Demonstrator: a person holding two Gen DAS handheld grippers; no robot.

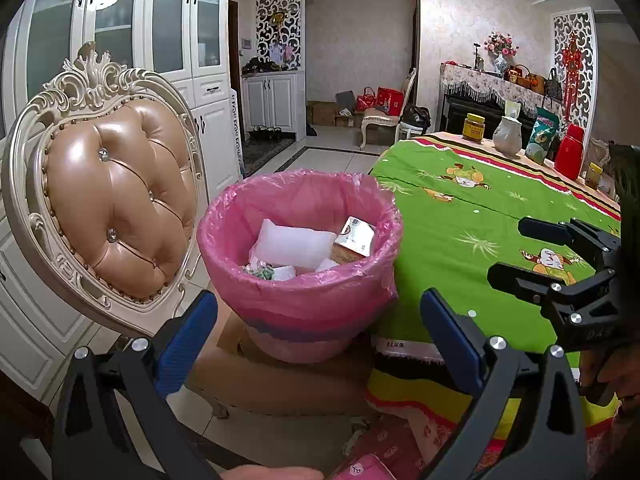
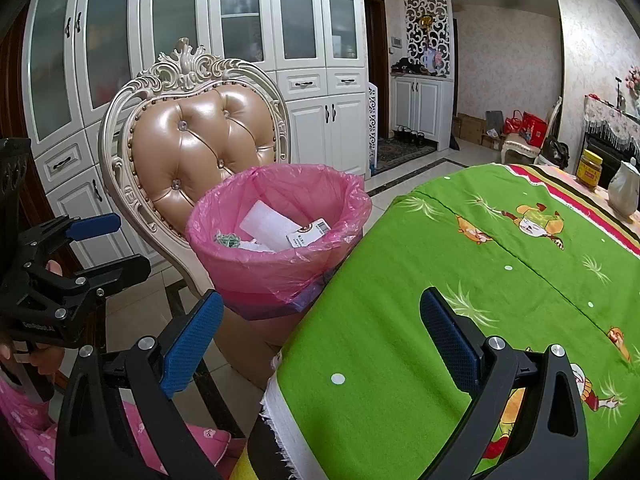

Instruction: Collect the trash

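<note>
A bin with a pink liner [image 1: 304, 304] stands on a chair seat beside the table; it also shows in the right wrist view [image 2: 276, 276]. Inside lie a white air pillow [image 1: 294, 246], a small carton [image 1: 354, 238] and a green crumpled scrap [image 1: 262, 273]. My left gripper [image 1: 316, 320] is open and empty, held in front of the bin. My right gripper [image 2: 320, 324] is open and empty over the table's near corner. In the left wrist view the right gripper [image 1: 516, 252] shows at the right edge, and in the right wrist view the left gripper [image 2: 116, 246] shows at the left.
A tufted tan chair [image 1: 116, 200] with a carved cream frame stands behind the bin. The table has a green cartoon cloth [image 2: 460, 280]. At its far end stand a jar [image 1: 473, 122], a white jug [image 1: 508, 134], a snack bag [image 1: 541, 136] and a red flask [image 1: 569, 152]. White cabinets line the wall.
</note>
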